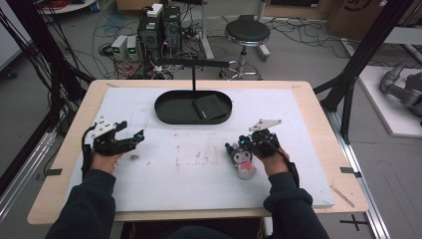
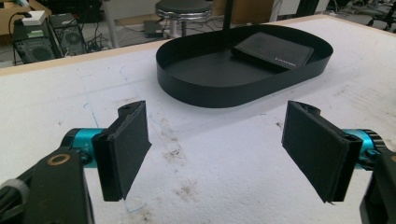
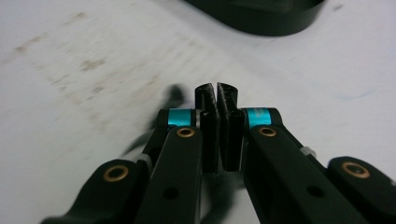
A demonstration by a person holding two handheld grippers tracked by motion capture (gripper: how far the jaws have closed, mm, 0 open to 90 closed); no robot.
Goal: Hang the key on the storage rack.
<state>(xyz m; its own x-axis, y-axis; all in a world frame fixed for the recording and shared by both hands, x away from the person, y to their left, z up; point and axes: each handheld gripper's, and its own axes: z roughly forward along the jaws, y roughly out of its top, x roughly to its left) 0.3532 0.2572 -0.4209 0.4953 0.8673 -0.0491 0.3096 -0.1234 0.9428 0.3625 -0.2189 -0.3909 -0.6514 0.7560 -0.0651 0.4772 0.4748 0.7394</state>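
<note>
Lying flat: black-and-pink plush doll (image 1: 244, 158)

A matt, smooth black finish is shown by the oval tray (image 2: 243, 88). The white table cover (image 1: 199, 169) looks matt and scuffed, laid on a pale wooden tabletop (image 1: 64, 164). The plush doll (image 1: 244, 159) appears to be soft cloth. The left gripper (image 2: 219, 149) has rough, matt pads (image 2: 126, 149).

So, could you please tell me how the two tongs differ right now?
The left tongs stand wide open with nothing between the pads; the right tongs are shut, pads together. The left tongs sit over bare table, while the right tongs sit beside a plush toy. Both have black pads.
</note>
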